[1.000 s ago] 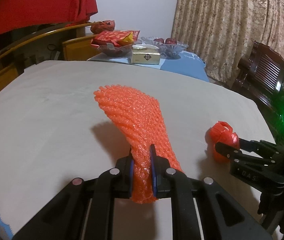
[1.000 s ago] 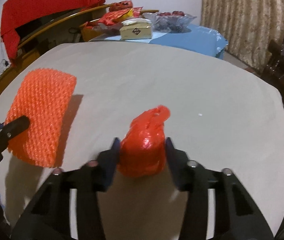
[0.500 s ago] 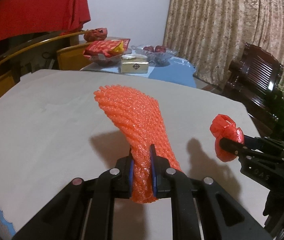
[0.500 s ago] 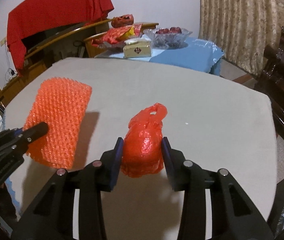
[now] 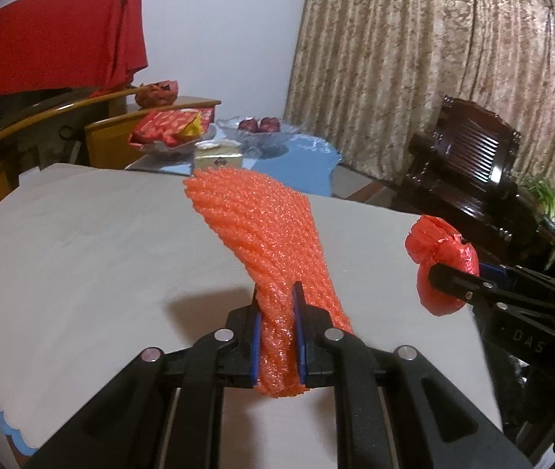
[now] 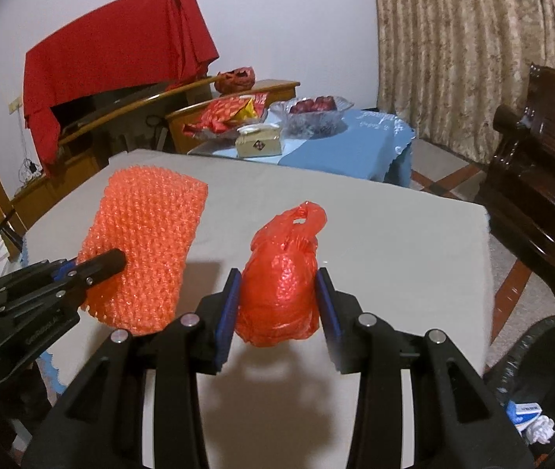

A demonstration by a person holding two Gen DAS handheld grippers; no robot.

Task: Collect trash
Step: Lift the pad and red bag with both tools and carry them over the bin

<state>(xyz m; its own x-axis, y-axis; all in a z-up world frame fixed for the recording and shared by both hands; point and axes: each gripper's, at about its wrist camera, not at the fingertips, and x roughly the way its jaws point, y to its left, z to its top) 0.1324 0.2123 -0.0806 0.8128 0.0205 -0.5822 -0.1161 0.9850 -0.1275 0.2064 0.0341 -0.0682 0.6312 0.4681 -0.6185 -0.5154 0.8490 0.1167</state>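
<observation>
Two grippers hold trash above the table (image 6: 394, 234). Left gripper (image 5: 277, 336) pinches an orange foam net (image 5: 265, 234); right gripper (image 6: 277, 305) clamps a red plastic bag (image 6: 281, 289). Both should stay clenched until over the bin (image 6: 543, 383) at lower right.

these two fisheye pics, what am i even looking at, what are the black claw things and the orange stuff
The black claws are two hand-held grippers, one in each of a person's hands, each with a camera looking along its fingers. The left gripper pinches an orange foam net sleeve, shown in its own view. The right gripper squeezes a knotted red plastic bag. Both pieces are lifted above the table, covered in a pale cloth. A lined trash bin stands at the lower right of the right view.
</observation>
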